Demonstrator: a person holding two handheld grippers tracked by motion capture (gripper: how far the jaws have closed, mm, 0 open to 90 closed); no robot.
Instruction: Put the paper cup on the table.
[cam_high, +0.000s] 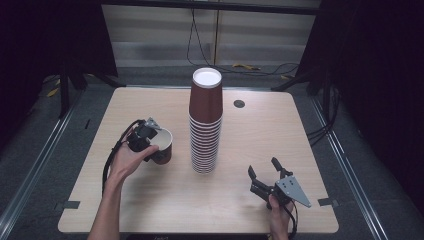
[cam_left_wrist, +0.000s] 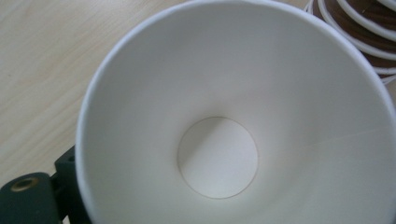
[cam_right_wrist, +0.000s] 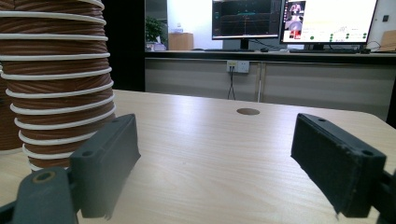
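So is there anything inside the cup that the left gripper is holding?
No: the left gripper view looks straight into the single cup, and its white inside is bare right down to the round bottom.

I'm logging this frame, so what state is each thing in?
Single cup: mouth up, empty, held at the rim by the left gripper.
Cup stack: upside down, nested, standing on the table, untouched.
Left gripper: shut on the single cup.
Right gripper: open, empty, jaws spread, low over the table to the right of the stack.
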